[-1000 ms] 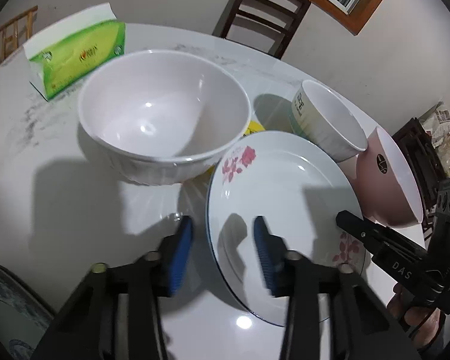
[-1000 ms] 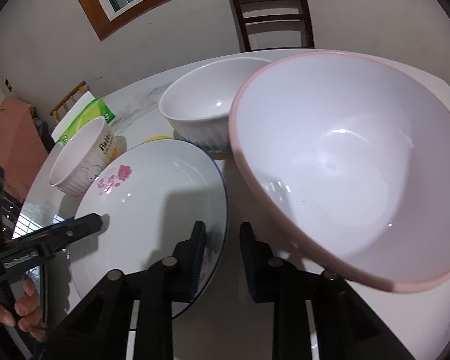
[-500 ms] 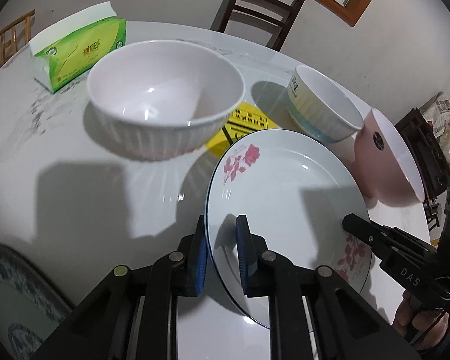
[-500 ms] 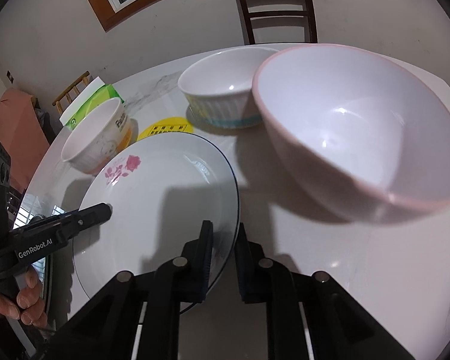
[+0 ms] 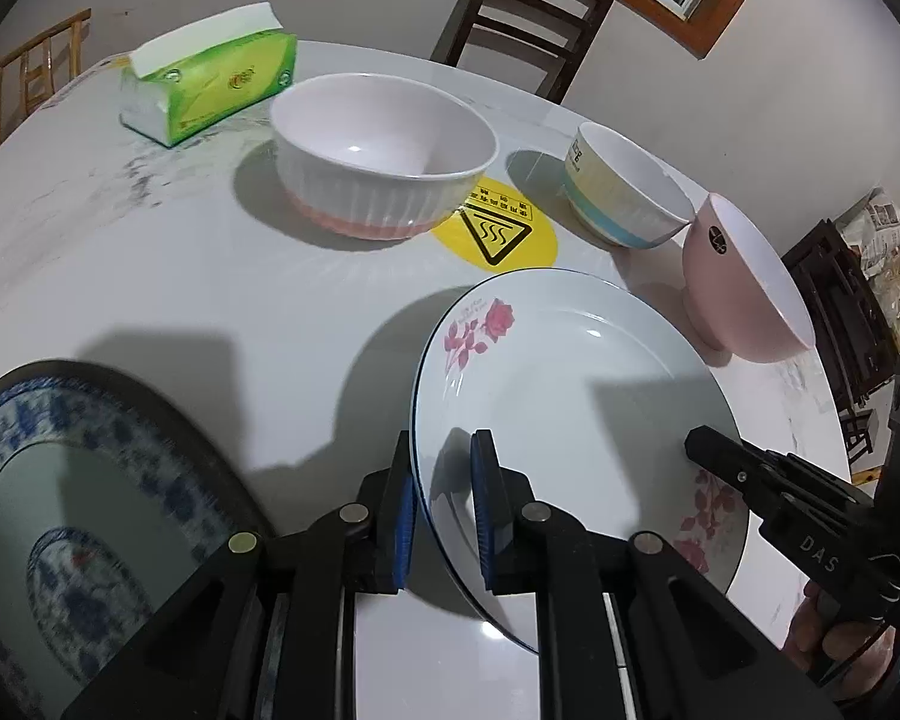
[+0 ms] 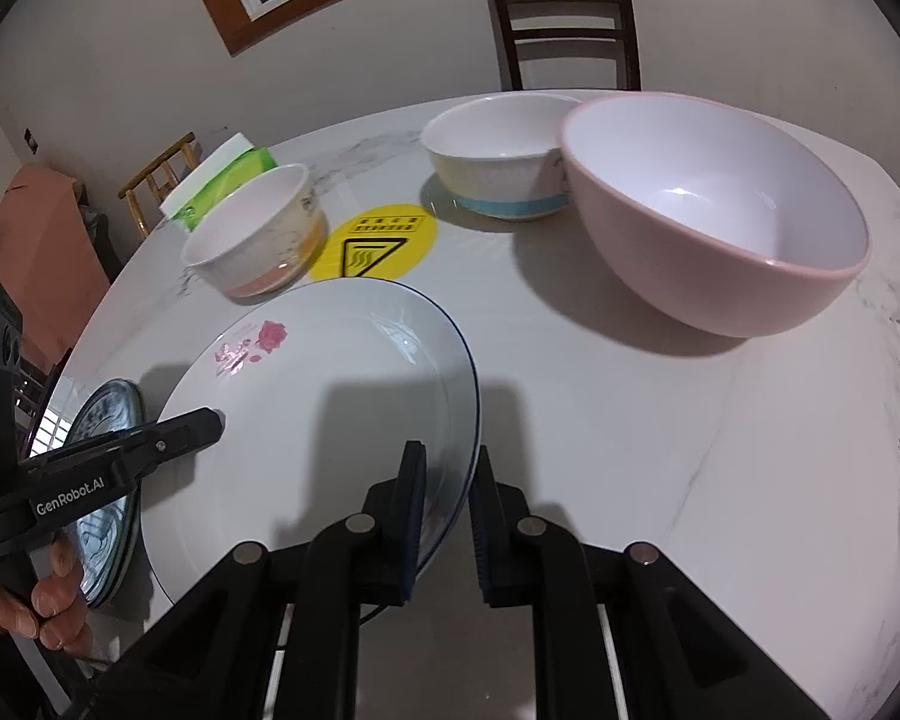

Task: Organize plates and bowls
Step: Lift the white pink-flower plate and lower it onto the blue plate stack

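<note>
A white plate with rose prints (image 5: 570,396) hangs a little above the round marble table, held from both sides. My left gripper (image 5: 443,450) is shut on its left rim, and my right gripper (image 6: 448,462) is shut on the opposite rim of the plate (image 6: 330,396). Just to the left lies a blue-patterned plate (image 5: 90,480) near the table's front edge. Behind stand a white ribbed bowl (image 5: 384,180), a small bowl with a blue band (image 5: 624,198) and a big pink bowl (image 6: 714,222).
A green tissue box (image 5: 210,90) sits at the far left of the table. A yellow warning sticker (image 5: 504,228) marks the table's middle. A dark wooden chair (image 6: 564,18) stands behind the table. A hand (image 6: 36,600) grips the left tool.
Both grippers closed on the rose plate's rims and drew it back toward the front. The bowls now lie farther off, and the blue-patterned plate has come further into view.
</note>
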### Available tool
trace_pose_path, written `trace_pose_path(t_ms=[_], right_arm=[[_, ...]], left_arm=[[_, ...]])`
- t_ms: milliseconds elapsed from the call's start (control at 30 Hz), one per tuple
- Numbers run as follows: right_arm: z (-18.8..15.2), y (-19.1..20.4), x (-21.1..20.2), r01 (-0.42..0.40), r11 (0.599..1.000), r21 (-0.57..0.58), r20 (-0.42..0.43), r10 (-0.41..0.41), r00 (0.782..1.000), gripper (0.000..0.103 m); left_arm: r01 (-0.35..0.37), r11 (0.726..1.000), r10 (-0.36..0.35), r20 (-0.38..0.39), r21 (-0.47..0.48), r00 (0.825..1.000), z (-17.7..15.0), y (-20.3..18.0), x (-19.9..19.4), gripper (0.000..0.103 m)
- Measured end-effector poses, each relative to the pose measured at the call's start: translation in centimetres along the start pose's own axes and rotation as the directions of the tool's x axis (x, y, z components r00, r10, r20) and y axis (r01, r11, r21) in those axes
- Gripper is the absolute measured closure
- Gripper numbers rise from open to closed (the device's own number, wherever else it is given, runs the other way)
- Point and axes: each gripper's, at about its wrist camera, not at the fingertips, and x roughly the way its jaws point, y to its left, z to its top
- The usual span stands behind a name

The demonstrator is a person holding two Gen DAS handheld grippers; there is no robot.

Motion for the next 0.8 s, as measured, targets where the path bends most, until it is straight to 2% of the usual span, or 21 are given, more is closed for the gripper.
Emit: trace_pose_path(t_ms=[467, 800], right_arm=[[-0.5, 5.0, -3.3, -0.024, 0.997, -0.072, 0.041, 0.027, 0.999, 0.089], [-1.0, 10.2, -3.0, -0.078, 0.988, -0.130, 0.016, 0.081, 0.997, 0.089]], left_arm=[[-0.001, 0.999, 0.003, 0.066, -0.037, 0.998, -1.2, 2.8, -5.7, 0.090], [-0.050, 0.995, 0.057, 0.081, -0.088, 0.995, -2.7, 7.0, -9.0, 0.090]])
